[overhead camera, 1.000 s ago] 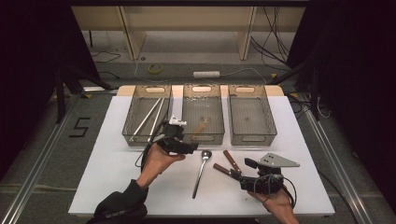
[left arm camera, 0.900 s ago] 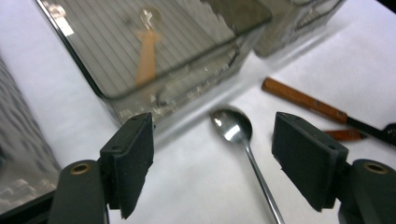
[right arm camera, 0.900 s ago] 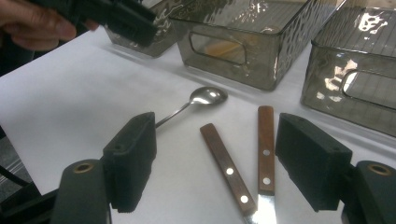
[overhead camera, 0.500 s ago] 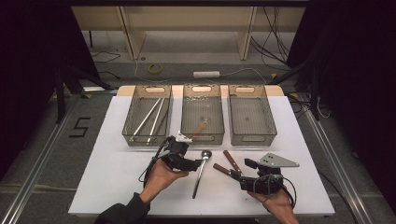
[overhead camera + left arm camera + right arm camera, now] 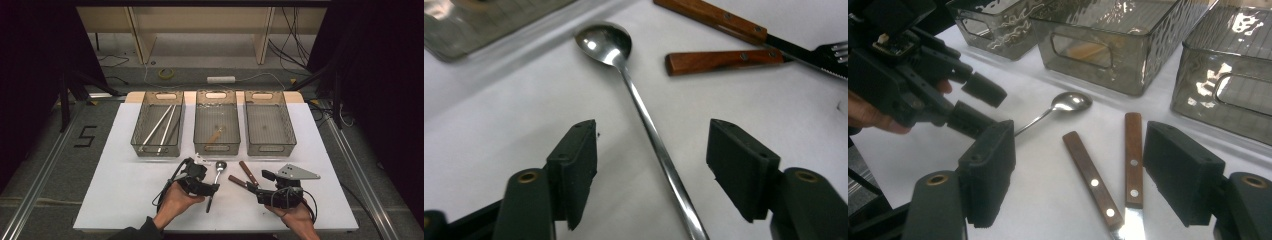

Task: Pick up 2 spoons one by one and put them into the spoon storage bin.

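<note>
A steel spoon lies on the white table, bowl toward the bins; its handle runs between the jaws of my left gripper. Those jaws have just been closing, and the pads stand clear of the handle on both sides. The same gripper sits low over the spoon's handle. My right gripper rests open at the front right, aimed at two wooden-handled utensils that lie side by side below its jaws.
Three smoky clear bins stand in a row at the back: the left bin holds long metal sticks, the middle bin a wooden-handled piece, the right bin nothing I can make out. Bare white table lies at the left.
My left gripper has come away from the front of the middle bin toward the person, sinking over the spoon's handle, with its jaws narrower. The right gripper has stayed put.
</note>
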Tool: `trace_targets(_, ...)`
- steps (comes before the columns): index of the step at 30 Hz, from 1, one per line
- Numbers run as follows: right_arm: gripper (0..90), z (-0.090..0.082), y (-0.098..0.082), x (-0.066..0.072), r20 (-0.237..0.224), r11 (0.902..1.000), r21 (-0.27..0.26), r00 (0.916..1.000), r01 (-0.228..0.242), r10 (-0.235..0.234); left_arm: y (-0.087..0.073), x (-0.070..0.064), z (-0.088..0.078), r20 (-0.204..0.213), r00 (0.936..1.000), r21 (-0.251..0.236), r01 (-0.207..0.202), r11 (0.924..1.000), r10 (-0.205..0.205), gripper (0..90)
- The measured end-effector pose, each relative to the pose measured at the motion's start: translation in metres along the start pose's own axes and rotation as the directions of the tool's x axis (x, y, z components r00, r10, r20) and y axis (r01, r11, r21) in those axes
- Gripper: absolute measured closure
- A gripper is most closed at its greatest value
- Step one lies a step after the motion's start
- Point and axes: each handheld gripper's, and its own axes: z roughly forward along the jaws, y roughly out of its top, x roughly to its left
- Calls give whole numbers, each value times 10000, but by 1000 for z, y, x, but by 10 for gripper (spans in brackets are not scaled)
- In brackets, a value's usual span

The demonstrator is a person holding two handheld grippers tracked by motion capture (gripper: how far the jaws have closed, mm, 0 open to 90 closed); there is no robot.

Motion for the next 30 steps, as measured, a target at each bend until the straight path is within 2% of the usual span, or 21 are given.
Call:
trace_targets(6, 304, 1, 0, 0, 10, 10000, 14, 10000, 56, -56, -6, -7, 9, 89, 9999, 274, -129, 9995, 127, 460)
trace_targets(18, 304, 1, 0, 0, -6, 10000, -20, 10000, 59, -59, -10, -8, 17, 42, 9998, 431, -217, 9988, 216, 592)
trace_targets(21, 304, 1, 0, 0, 8, 10000, 1, 10000, 74, -74, -11, -9, 18, -145, 9992, 379, -359, 9986, 365, 631)
trace_targets(24, 305, 0, 0, 0, -7, 10000, -18, 10000, 40, -40, -11, -8, 18, -163, 9992, 371, -353, 9987, 359, 666)
trace_targets(25, 305, 1, 0, 0, -4, 10000, -27, 10000, 59, -59, -11, -9, 19, -304, 9980, 344, -545, 9979, 556, 678)
trace_targets(30, 305, 1, 0, 1, 5, 10000, -22, 10000, 66, -66, -12, -11, 20, -456, 9966, 316, -675, 9972, 689, 722)
